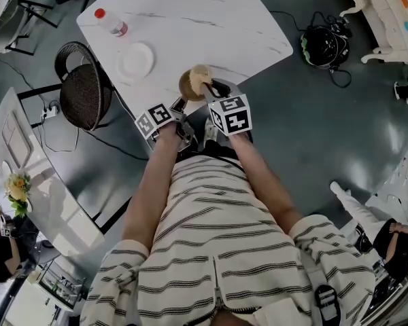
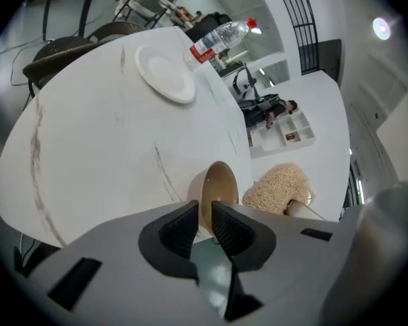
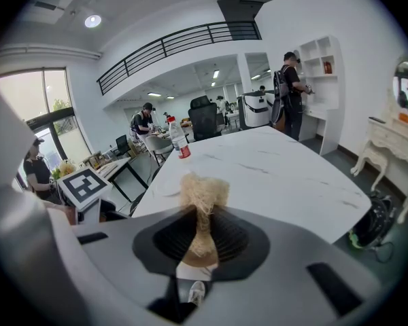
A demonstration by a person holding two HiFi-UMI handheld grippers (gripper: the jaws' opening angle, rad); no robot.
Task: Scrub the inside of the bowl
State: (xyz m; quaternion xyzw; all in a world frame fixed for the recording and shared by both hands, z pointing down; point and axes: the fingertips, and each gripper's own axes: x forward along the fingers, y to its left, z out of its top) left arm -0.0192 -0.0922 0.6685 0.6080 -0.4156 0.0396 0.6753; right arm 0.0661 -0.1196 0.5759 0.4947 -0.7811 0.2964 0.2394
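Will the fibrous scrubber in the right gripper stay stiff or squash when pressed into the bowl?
Probably squashes: the scrubber is loose straw-like fibre, pinched narrow where the right gripper shuts on it. Likely light, and its rough weave should not slip. The bowl, held by its rim in the left gripper, might twist.

Smooth tan bowl [image 2: 221,183], rough fibrous scrubber [image 2: 275,187], glossy marbled table [image 2: 102,134].

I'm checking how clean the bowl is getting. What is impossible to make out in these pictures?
Head view: bowl inside mostly covered by the scrubber; too small for dirt.
Left gripper view: bowl's lower part behind the left hand-held gripper clamping its rim.
Right gripper view: bowl not identifiable behind the right hand-held gripper holding the scrubber.
All views: bottle label print too small.
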